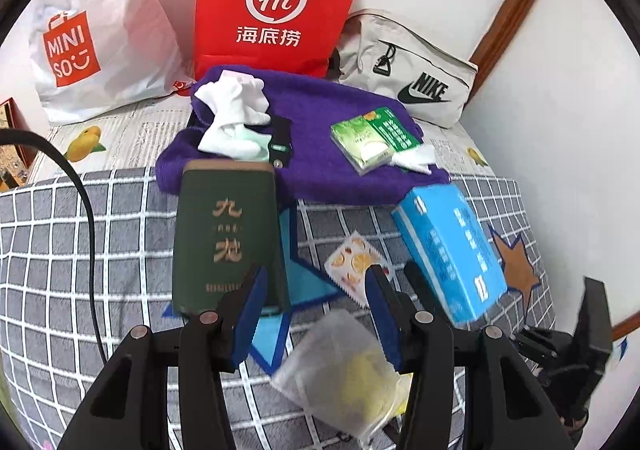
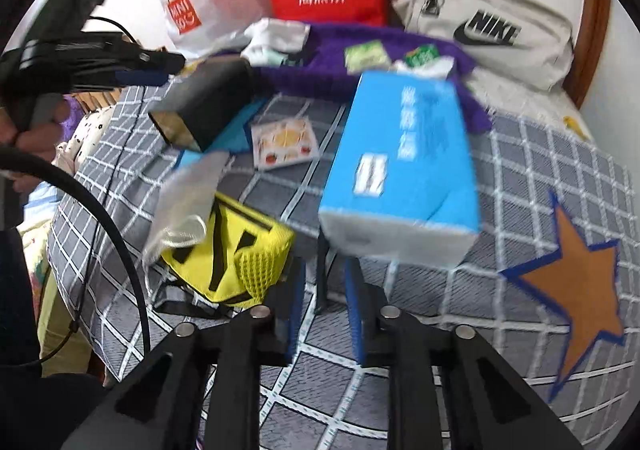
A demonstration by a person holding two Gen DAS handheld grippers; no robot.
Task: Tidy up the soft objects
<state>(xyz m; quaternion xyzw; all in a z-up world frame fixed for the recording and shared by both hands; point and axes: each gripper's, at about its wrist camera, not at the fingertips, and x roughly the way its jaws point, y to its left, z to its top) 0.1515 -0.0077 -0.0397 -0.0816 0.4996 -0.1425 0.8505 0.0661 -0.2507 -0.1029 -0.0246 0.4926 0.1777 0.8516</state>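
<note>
Nearest the left wrist camera, a translucent pouch (image 1: pixel 344 374) with something yellow inside lies on the checked blanket (image 1: pixel 80 250), between the blue pads of the left gripper (image 1: pixel 316 286). Its jaws stand wide, touching nothing I can make out; the pouch sits low between the fingers, its long axis running from near right to far left. Just past the fingertips lies a small fruit-print packet (image 1: pixel 354 254), flat, set cornerwise. A dark green box (image 1: pixel 230 234) lies just left of the left finger, long axis pointing away from the camera. A blue box (image 1: pixel 448 250) lies to the right, long axis running away and leftward.

Farther back a purple towel (image 1: pixel 320 130) is spread on the bed, with white gloves (image 1: pixel 236 118) on its left part and a green tissue pack (image 1: pixel 374 138) on its right. Behind stand a white bag (image 1: pixel 100 50), a red bag (image 1: pixel 276 2) and a Nike pouch (image 1: pixel 412 66).

From the right wrist camera, the right gripper (image 2: pixel 324 290) is narrowly parted with nothing between its fingers; the blue box (image 2: pixel 400 162) lies just beyond its tips, blurred. A yellow pouch (image 2: pixel 236 250) lies just left of its left finger, partly under the translucent pouch (image 2: pixel 188 190).
</note>
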